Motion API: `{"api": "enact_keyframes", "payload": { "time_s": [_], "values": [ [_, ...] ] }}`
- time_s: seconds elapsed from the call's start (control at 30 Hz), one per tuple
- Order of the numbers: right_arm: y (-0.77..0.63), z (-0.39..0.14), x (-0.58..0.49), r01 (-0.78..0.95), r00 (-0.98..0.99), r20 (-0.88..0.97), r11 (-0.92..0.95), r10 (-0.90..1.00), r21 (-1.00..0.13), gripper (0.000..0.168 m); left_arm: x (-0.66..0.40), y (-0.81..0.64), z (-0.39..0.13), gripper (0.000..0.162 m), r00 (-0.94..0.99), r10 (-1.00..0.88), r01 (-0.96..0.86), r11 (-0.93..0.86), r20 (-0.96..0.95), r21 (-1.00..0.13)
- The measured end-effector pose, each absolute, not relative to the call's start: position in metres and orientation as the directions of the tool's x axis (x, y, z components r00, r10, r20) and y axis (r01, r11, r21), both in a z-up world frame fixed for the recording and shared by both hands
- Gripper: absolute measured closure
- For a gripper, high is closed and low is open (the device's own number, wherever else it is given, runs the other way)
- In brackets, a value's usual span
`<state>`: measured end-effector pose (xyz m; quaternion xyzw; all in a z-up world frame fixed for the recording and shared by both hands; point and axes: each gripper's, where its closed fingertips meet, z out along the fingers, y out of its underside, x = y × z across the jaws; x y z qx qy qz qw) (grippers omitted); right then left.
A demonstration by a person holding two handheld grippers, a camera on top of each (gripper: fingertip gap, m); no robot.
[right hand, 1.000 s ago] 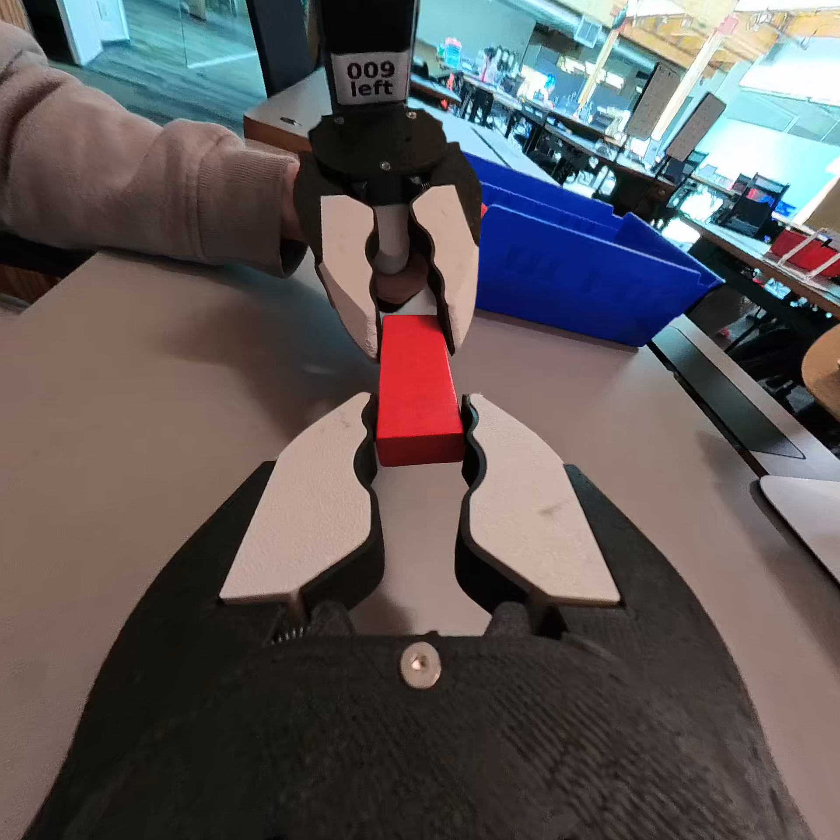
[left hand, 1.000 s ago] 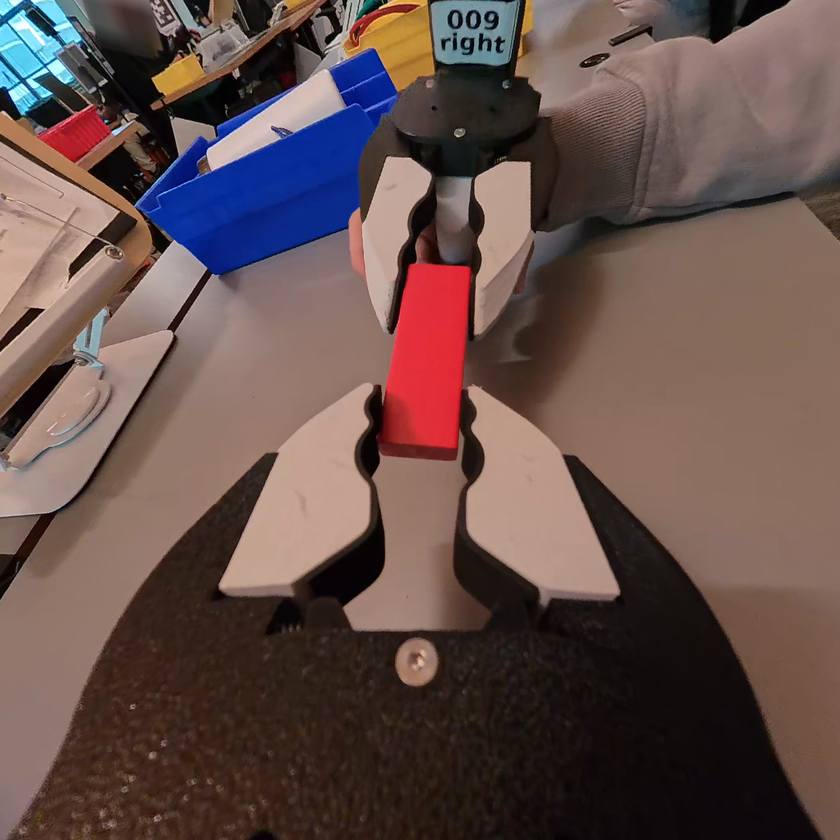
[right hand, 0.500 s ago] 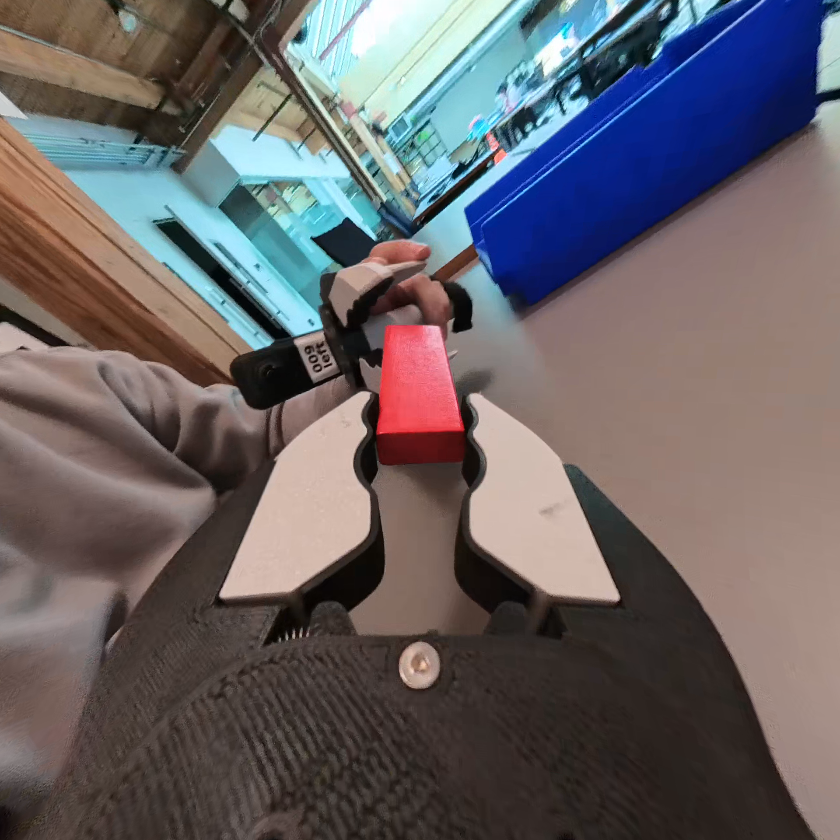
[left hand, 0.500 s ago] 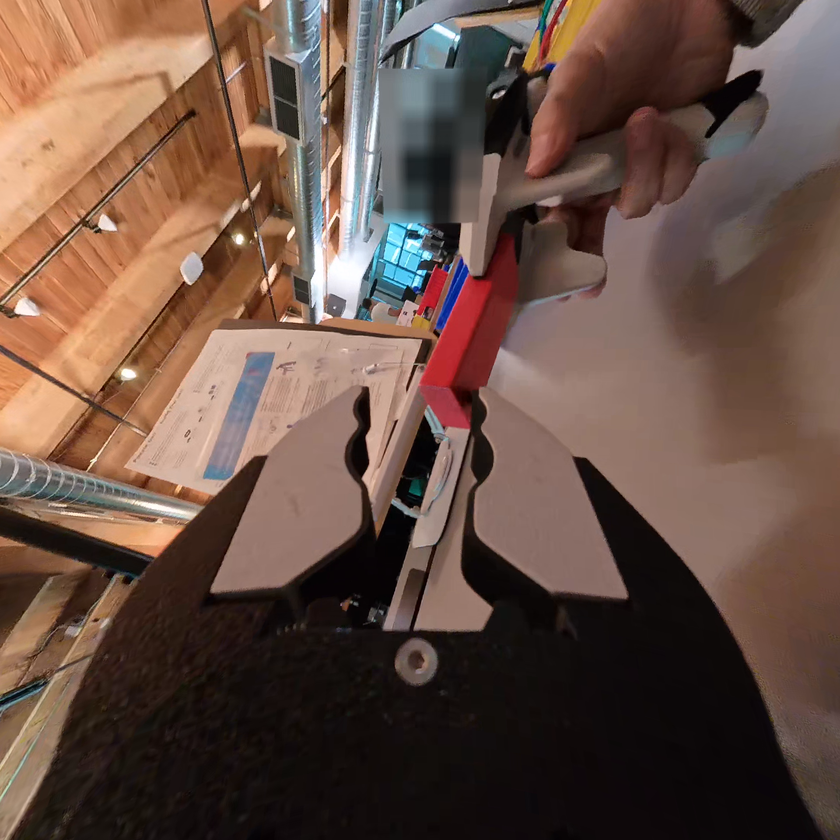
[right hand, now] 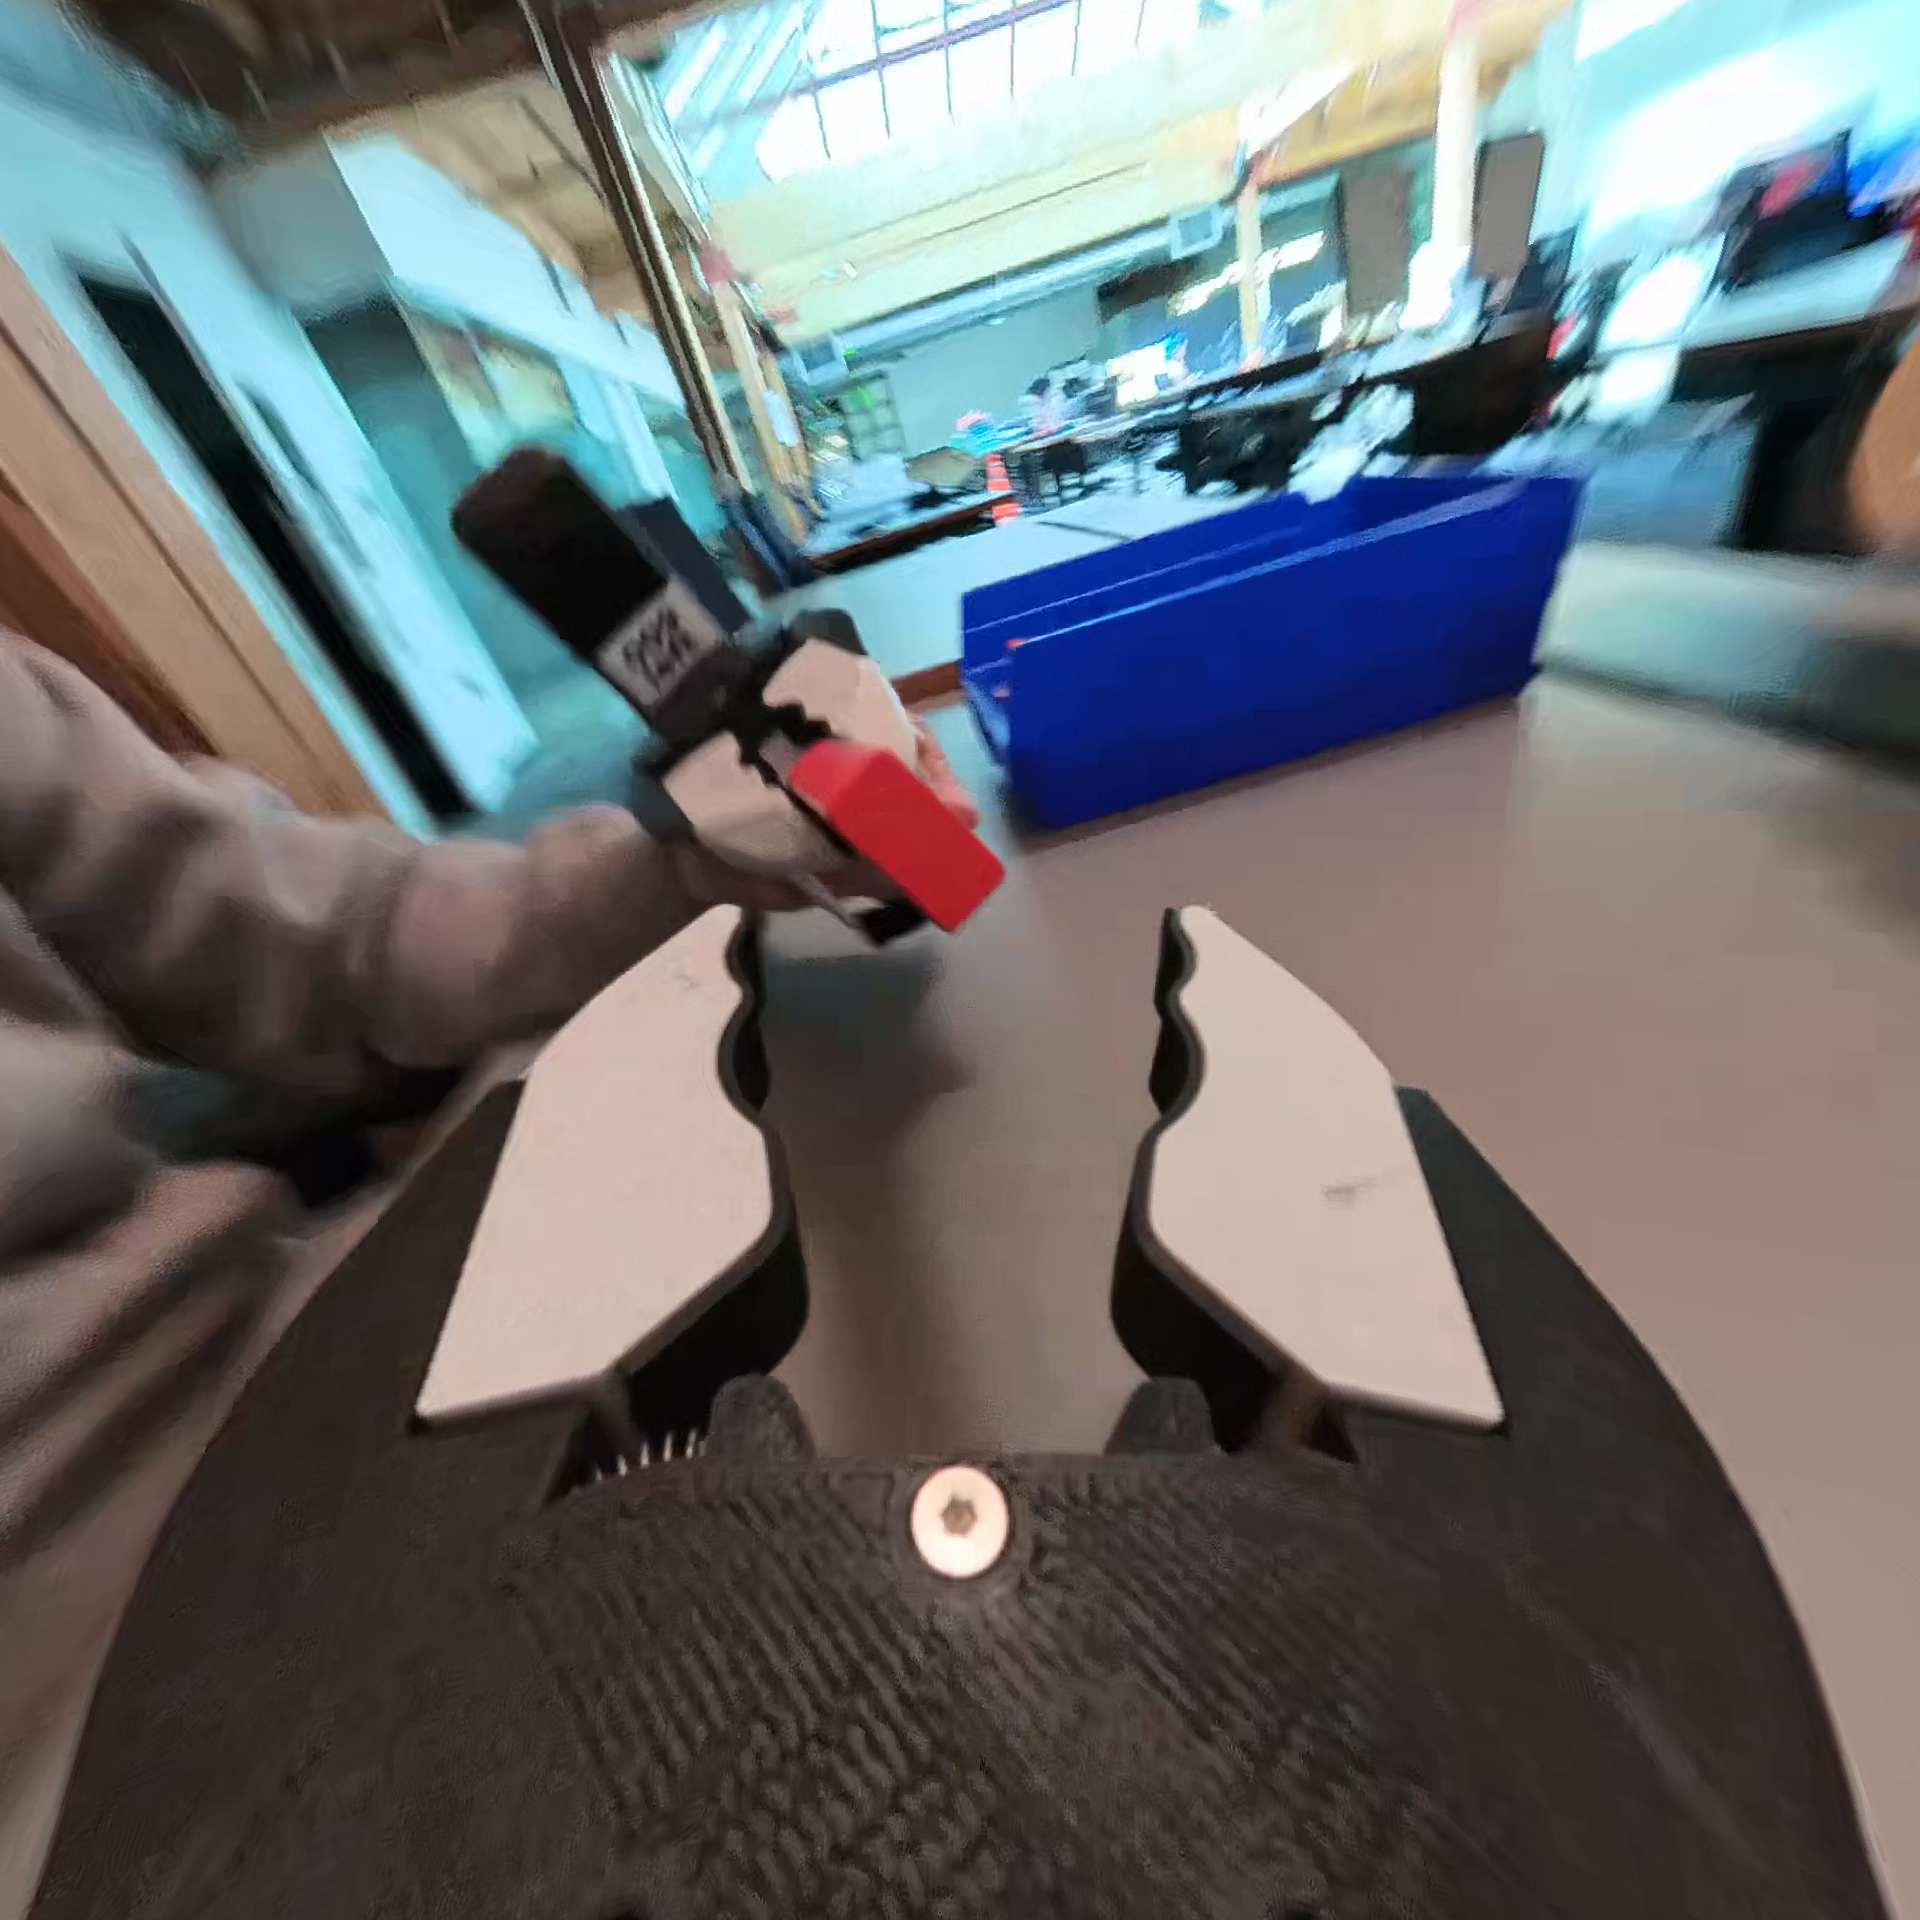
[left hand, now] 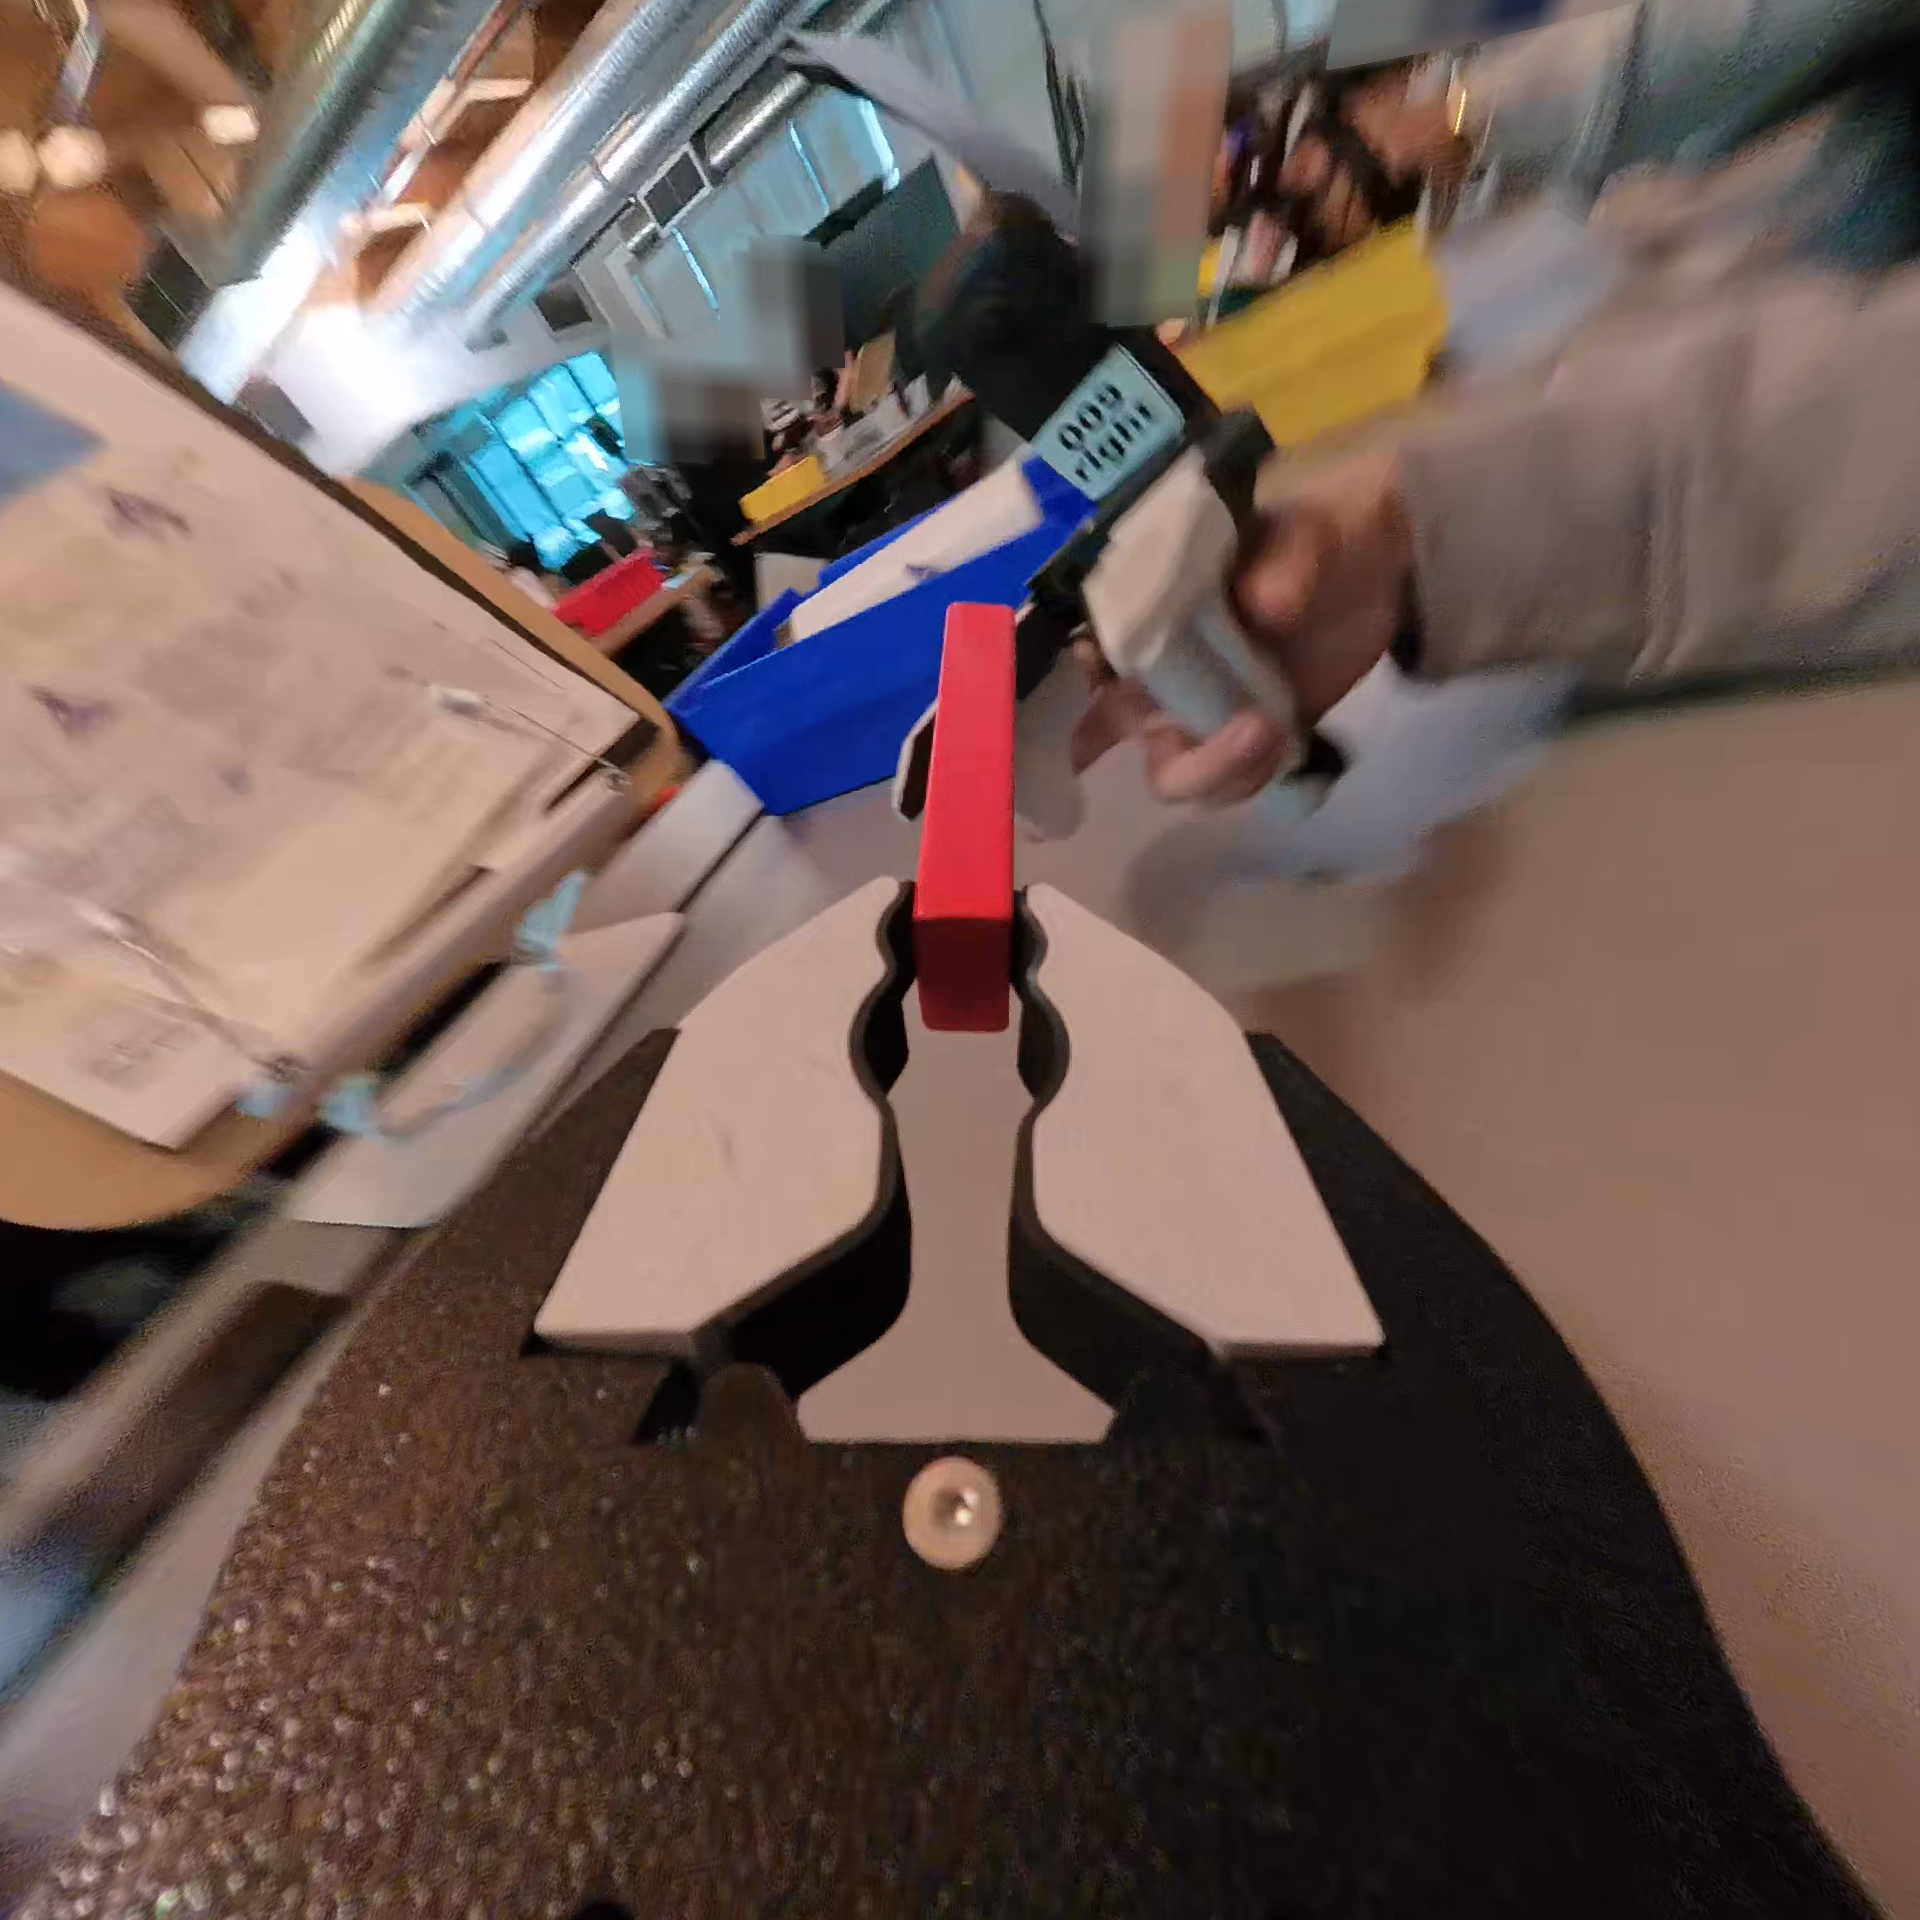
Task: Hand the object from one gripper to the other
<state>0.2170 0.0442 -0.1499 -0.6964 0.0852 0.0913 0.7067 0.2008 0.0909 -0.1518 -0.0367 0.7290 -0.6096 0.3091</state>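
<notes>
Holding the red rectangular wooden-looking block (left hand: 964, 821) at frame centre, my left gripper (left hand: 962, 935) is clamped on its near end; right gripper (right hand: 956, 961) spread, empty. Block looks light, rigid, smooth; grip flat sides.

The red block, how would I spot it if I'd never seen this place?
Find the grey table with the big blue bin at its far side. In front of the bin, the left gripper is shut on the red block, holding it above the table; the right gripper is open and empty. The block is the only bright red, plain rectangular thing nearby.
</notes>
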Motion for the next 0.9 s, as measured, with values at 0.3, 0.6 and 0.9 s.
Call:
{"api": "enact_keyframes", "payload": {
  "time_s": [0.3, 0.6, 0.9],
  "values": [
    [0.05, -0.158, 0.21, 0.719, 0.636, 0.762, -0.266, -0.121, -0.642, 0.094, 0.186, 0.099, -0.167, 0.146, -0.94, -0.162, -0.317, 0.096, 0.299, -0.944],
    [0.066, -0.176, 0.189, 0.807, 0.541, 0.84, -0.299, 0.03, -0.509, 0.131, 0.176, 0.097, -0.179, 0.146, -0.864, -0.044, -0.503, 0.136, 0.502, -0.854],
    [0.067, -0.176, 0.217, 0.646, 0.646, 0.757, -0.457, -0.101, -0.611, 0.134, 0.214, 0.107, -0.169, 0.135, -0.889, -0.301, -0.356, -0.019, 0.345, -0.934]
  ]
}}
